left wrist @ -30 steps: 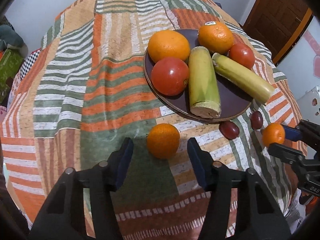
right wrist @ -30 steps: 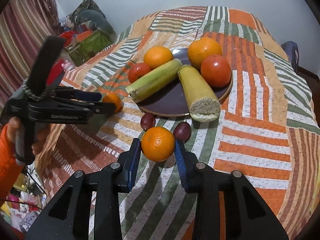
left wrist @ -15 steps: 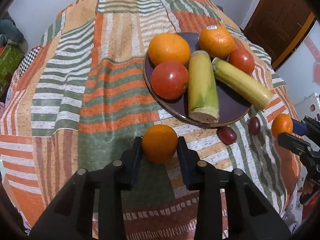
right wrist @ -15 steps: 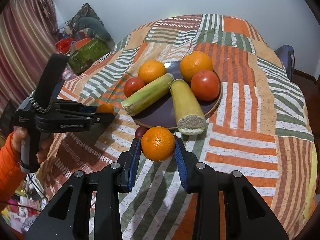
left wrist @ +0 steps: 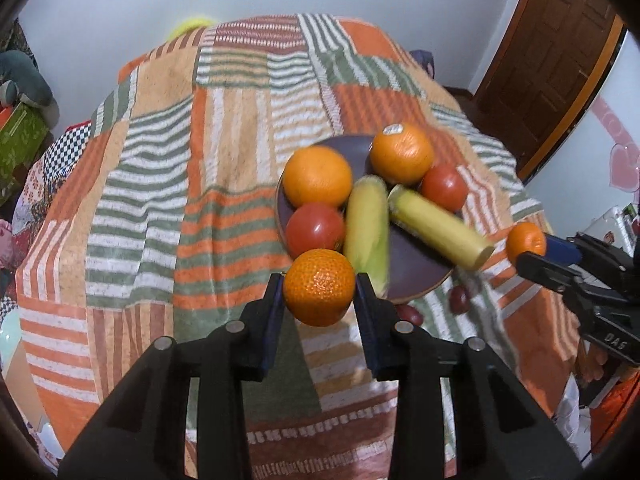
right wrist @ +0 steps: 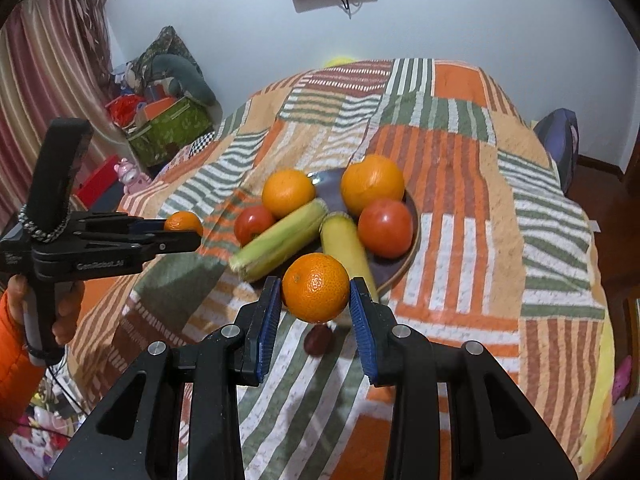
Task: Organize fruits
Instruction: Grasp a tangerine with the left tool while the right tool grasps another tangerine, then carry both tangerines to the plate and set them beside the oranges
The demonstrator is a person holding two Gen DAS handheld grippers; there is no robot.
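My left gripper (left wrist: 319,300) is shut on a small mandarin (left wrist: 319,286) and holds it above the cloth, just in front of the dark plate (left wrist: 416,280). My right gripper (right wrist: 315,302) is shut on another mandarin (right wrist: 315,286), also lifted near the plate's (right wrist: 394,268) front edge. The plate holds two large oranges (left wrist: 318,176), two tomatoes (left wrist: 315,229) and two corn cobs (left wrist: 368,226). Each gripper shows in the other's view: the right one (left wrist: 532,250) and the left one (right wrist: 188,230), both with their mandarins.
Two dark plums (left wrist: 460,300) lie on the striped patchwork cloth (left wrist: 160,200) beside the plate; one plum (right wrist: 318,340) sits under my right gripper. Cluttered boxes (right wrist: 168,128) stand off the table's left side, a wooden door (left wrist: 552,60) at the right.
My left gripper closed on its mandarin and lifted it off the cloth. Both grippers rose with their mandarins and moved toward the plate.
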